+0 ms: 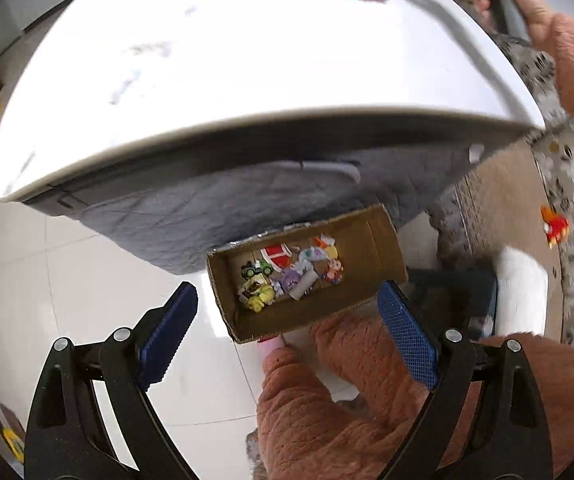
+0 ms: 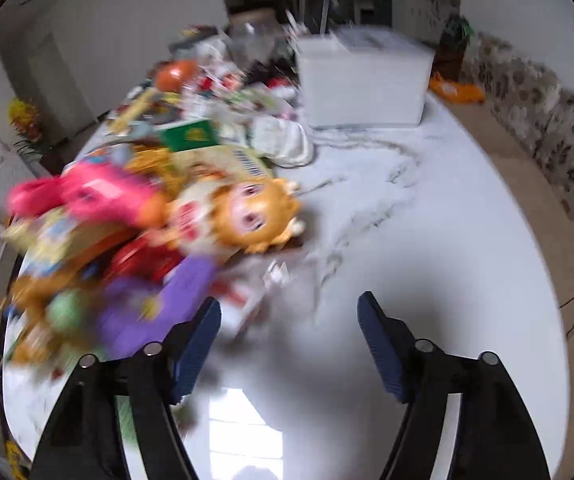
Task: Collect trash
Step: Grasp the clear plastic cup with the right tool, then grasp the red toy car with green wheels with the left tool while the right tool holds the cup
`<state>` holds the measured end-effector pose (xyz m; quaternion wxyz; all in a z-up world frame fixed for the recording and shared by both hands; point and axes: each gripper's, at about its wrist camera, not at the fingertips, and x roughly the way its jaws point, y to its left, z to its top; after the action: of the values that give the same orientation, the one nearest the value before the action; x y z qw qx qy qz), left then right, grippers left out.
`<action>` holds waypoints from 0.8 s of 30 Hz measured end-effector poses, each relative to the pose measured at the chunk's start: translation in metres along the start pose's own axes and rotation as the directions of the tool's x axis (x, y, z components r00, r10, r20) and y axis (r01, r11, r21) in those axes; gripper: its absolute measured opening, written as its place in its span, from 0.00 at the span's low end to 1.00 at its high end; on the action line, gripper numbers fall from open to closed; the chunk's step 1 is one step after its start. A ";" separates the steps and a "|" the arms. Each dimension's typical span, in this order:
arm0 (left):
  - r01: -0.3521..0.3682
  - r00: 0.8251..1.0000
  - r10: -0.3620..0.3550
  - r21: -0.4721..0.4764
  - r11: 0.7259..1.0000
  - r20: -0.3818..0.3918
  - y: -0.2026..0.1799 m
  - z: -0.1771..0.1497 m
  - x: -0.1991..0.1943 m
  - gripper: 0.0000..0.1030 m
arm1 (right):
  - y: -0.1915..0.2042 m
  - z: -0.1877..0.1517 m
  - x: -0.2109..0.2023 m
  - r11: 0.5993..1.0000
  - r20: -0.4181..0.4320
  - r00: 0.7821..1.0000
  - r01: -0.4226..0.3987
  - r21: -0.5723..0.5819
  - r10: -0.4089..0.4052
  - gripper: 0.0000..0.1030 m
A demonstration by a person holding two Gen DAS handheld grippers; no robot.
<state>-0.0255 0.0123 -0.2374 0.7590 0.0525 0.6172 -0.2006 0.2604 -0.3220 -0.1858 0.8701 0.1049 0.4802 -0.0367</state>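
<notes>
In the left wrist view a brown cardboard box (image 1: 371,236) stands on the tiled floor below the table edge. Small wrappers, scraps and tiny toys (image 1: 287,272) lie in its bottom. My left gripper (image 1: 287,292) hangs high above the box, jaws wide open and empty. In the blurred right wrist view my right gripper (image 2: 289,302) is open over the white marble table (image 2: 427,240), nothing between its fingers. A small pale paper scrap (image 2: 277,274) lies just ahead of it, beside a heap of toys and packets (image 2: 127,240).
An orange-haired doll (image 2: 255,212), a pink item (image 2: 99,196) and a purple one (image 2: 159,300) fill the table's left side. A white box (image 2: 363,84) stands at the back. A floral sofa (image 2: 547,140) runs along the right. An orange sleeve (image 1: 327,400) lies below the left gripper.
</notes>
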 end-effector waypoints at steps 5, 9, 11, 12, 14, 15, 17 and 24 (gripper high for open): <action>-0.006 1.000 0.009 -0.096 0.995 0.023 0.008 0.021 -0.011 0.87 | -0.003 0.011 0.048 0.999 -0.071 0.997 -0.014 -0.037 0.011 0.43; 0.029 0.997 -0.016 -0.163 0.986 0.081 0.024 0.048 -0.026 0.87 | -0.007 0.010 0.039 0.998 -0.055 0.997 -0.051 -0.043 0.048 0.41; 0.049 0.990 -0.022 -0.197 0.979 0.136 0.037 0.067 -0.039 0.87 | -0.015 0.006 0.020 0.996 -0.030 0.996 -0.083 -0.026 0.082 0.41; 0.051 0.987 -0.017 -0.209 0.976 0.160 0.043 0.077 -0.044 0.87 | -0.019 0.001 0.010 0.994 -0.021 0.994 -0.106 -0.010 0.106 0.41; 0.071 0.979 -0.017 -0.259 0.963 0.204 0.063 0.102 -0.051 0.87 | -0.029 -0.013 -0.019 0.988 0.006 0.988 -0.153 0.010 0.153 0.41; 0.095 0.975 -0.032 -0.280 0.955 0.220 0.070 0.111 -0.054 0.87 | -0.033 -0.021 -0.032 0.985 0.015 0.985 -0.171 0.014 0.171 0.41; 0.171 0.957 -0.074 -0.339 0.925 0.280 0.093 0.137 -0.056 0.87 | -0.039 -0.037 -0.057 0.979 0.035 0.979 -0.203 0.019 0.203 0.41; 0.102 0.960 0.036 -0.463 0.880 0.279 0.169 0.266 -0.031 0.86 | -0.046 -0.099 -0.110 0.955 0.054 0.957 -0.287 0.078 0.283 0.42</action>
<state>0.2756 0.0867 -0.1744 0.8247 -0.1737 0.5347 -0.0621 0.1119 -0.3498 -0.1508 0.8710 0.2092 0.4394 0.0667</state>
